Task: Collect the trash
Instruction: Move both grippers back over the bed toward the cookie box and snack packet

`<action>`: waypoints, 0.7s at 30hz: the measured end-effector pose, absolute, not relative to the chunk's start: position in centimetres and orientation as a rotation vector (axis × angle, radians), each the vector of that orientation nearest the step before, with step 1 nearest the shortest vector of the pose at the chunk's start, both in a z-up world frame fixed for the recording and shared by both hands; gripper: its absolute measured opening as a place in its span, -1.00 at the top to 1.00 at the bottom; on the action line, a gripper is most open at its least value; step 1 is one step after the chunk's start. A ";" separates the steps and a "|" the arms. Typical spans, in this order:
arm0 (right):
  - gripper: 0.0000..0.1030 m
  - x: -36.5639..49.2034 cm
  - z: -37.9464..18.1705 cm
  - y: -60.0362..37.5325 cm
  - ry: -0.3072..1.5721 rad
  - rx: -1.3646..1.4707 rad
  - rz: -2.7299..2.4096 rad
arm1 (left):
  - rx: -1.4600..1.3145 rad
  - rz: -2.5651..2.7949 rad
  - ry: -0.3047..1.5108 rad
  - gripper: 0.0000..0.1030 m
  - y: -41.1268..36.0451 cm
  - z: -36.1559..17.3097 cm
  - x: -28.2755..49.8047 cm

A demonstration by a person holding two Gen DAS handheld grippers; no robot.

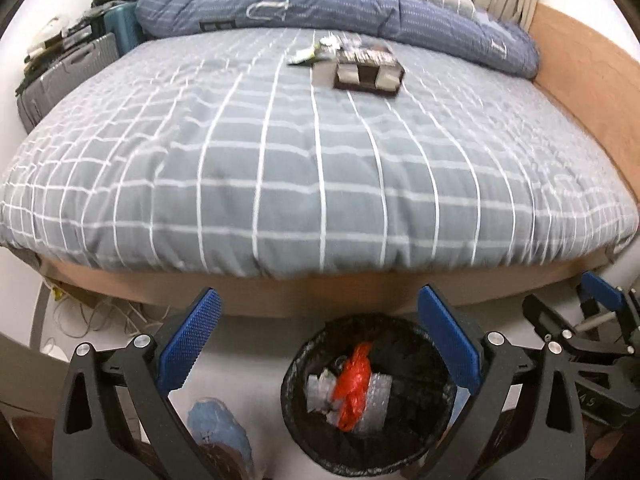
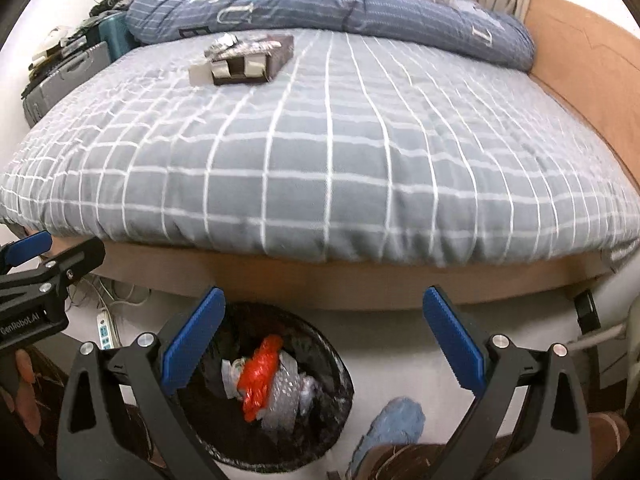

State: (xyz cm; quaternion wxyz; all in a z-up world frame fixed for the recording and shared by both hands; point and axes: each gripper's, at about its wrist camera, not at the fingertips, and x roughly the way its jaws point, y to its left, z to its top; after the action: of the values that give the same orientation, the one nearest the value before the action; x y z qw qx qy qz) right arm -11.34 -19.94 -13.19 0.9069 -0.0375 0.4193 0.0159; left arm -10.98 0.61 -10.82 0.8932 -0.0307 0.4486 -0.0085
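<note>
At the foot of a bed (image 1: 320,168) covered in grey checked bedding, a black-lined trash bin (image 1: 298,420) sits on the pale floor, holding a red plastic bag (image 1: 354,384) and clear bubble wrap (image 1: 374,400). Both the left gripper (image 1: 320,344) and the right gripper (image 2: 324,344) hang above it with jaws spread wide, grasping nothing. Toward 12 o'clock on the bed, a dark box (image 1: 368,70) and crumpled wrappers (image 1: 316,54) lie together, just short of a rumpled blue duvet (image 1: 320,0). Luggage (image 1: 60,76) stands at 10 o'clock beside the bed.
</note>
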 end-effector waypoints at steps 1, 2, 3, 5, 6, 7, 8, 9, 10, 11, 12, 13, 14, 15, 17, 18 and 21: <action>-0.85 -10.8 -12.8 -19.7 0.855 -0.087 0.027 | -0.088 -0.020 0.926 -0.89 1.0 -10.6 -10.4; -0.85 -10.4 -12.6 -19.5 0.851 -0.096 0.021 | -0.107 -0.028 0.927 -0.89 1.3 -10.4 -10.0; -0.85 -9.8 -12.5 -19.3 0.848 -0.103 0.014 | -0.124 -0.026 0.925 -0.89 1.8 -10.1 -9.3; -0.85 -8.3 -12.0 -19.0 0.851 -0.102 0.010 | -0.110 -0.006 0.905 -0.89 2.2 -9.8 -8.2; -0.85 -7.7 -11.8 -18.9 0.851 -0.101 0.013 | -0.102 0.002 0.895 -0.89 2.4 -9.6 -7.6; -0.85 -7.0 -11.4 -18.7 0.841 -0.101 0.014 | -0.096 0.006 0.884 -0.89 2.6 -9.2 -6.8; -0.85 -6.2 -10.9 -18.6 0.828 -0.105 0.010 | -0.093 0.007 0.880 -0.89 2.8 -9.1 -6.2; -0.85 -5.8 -10.6 -18.5 0.823 -0.104 0.012 | -0.090 0.011 0.876 -0.89 2.9 -8.9 -5.5; -0.85 -4.9 -10.1 -18.4 0.812 -0.099 0.020 | -0.087 0.014 0.870 -0.89 3.2 -8.7 -4.7; -0.85 -4.3 -9.6 -18.3 0.803 -0.097 0.021 | -0.085 0.016 0.868 -0.89 3.3 -8.5 -4.1; -0.85 -3.8 -9.3 -18.2 0.797 -0.094 0.023 | -0.087 0.018 0.864 -0.89 3.6 -8.3 -3.5; -0.85 -3.0 -8.9 -18.1 0.789 -0.086 0.028 | -0.088 0.019 0.854 -0.89 3.8 -7.9 -2.8; -0.85 -2.5 -8.6 -18.0 0.783 -0.082 0.032 | -0.084 0.021 0.848 -0.89 4.0 -7.7 -2.2; -0.85 -1.6 -8.1 -17.8 0.776 -0.080 0.035 | -0.082 0.022 0.845 -0.89 4.2 -7.5 -1.7; -0.85 -0.2 -7.5 -17.3 0.763 -0.081 0.042 | -0.087 0.022 0.833 -0.89 4.5 -7.0 -0.5; -0.85 0.3 -7.3 -17.1 0.758 -0.082 0.044 | -0.084 0.022 0.830 -0.89 4.5 -6.9 -0.1; -0.85 2.4 -6.6 -16.3 0.737 -0.091 0.052 | -0.077 0.026 0.823 -0.89 4.7 -6.6 1.4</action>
State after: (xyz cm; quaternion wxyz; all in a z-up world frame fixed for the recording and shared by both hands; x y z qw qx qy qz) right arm 2.37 -16.29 -6.56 0.9314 -0.0445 0.3603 0.0255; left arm 1.44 4.69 -6.56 0.9158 -0.0372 0.3997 0.0127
